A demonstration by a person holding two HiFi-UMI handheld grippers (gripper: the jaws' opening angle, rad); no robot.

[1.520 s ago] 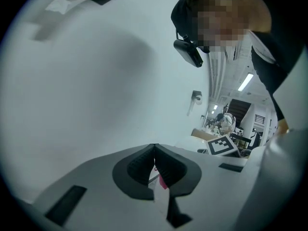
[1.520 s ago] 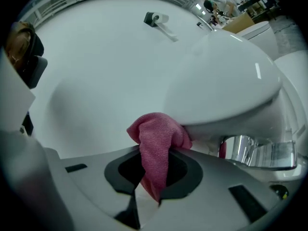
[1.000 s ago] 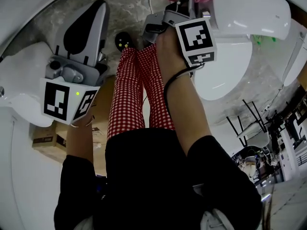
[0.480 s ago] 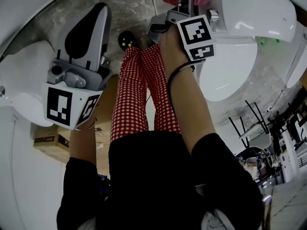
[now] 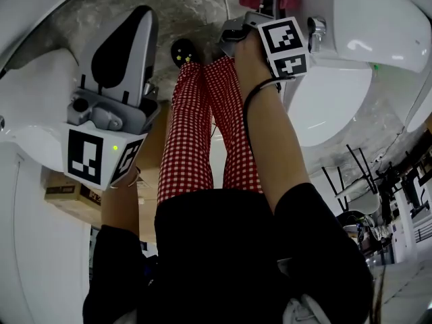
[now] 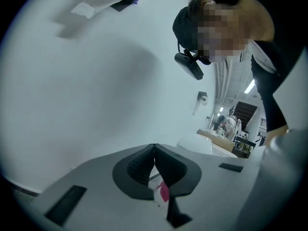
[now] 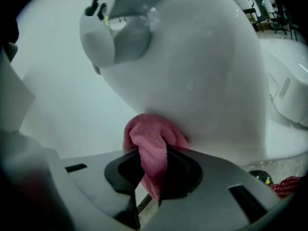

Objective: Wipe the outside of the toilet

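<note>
Evidently my right gripper (image 7: pixel 153 170), clamped on the pink cloth (image 7: pixel 149 136), had crept slightly rightward along the outer wall of the toilet (image 7: pixel 207 71), so wiping was progressing. My left gripper (image 6: pixel 154 153) idled at left, jaws together, empty.

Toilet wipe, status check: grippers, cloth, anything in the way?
Right gripper shut on pink cloth. Left gripper shut, empty, off to the side. Cloth pressed against toilet outer wall. No obstruction visible in these views.

No legible text anywhere; cardboard box (image 5: pixel 67 198) label blurred (too small to read).
</note>
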